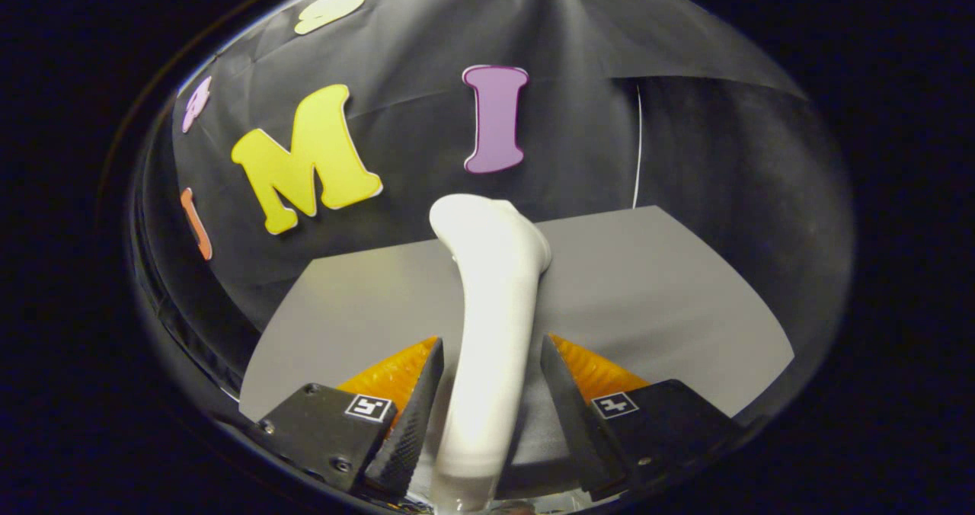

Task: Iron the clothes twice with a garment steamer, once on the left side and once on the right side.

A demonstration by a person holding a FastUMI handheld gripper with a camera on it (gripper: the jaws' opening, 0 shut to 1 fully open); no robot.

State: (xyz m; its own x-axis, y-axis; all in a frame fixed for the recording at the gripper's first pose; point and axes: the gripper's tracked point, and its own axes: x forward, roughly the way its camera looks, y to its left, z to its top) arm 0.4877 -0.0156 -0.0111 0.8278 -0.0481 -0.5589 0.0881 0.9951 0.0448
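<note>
Steamer (491, 309): a white, smooth, curved wand that stands between the 2 fingers of my claw (487, 382) and runs forward past their tips. Its handle is a long rounded shaft, and its top end widens into a bulbous head that bends a little to the right. The lower end of the shaft passes out of sight at the base of my claw.

My claw is set around the steamer's handle. The left finger (415, 408) lies against the left side of the shaft. The right finger (564, 401) sits just beside the right side, and I cannot tell whether it presses on the shaft or leaves a thin gap. So whether I am truly pinching the steamer is unclear from this view.

Beyond the fingers lies a flat grey bench (647, 294), bare where it shows. The steamer's head rises in front of the bench's far edge and against the dark cloth wall (579, 142) of the booth behind it. A thin pale cord (638, 149) hangs straight down the wall to the right of the steamer's head, ending near the bench's back edge.
</note>
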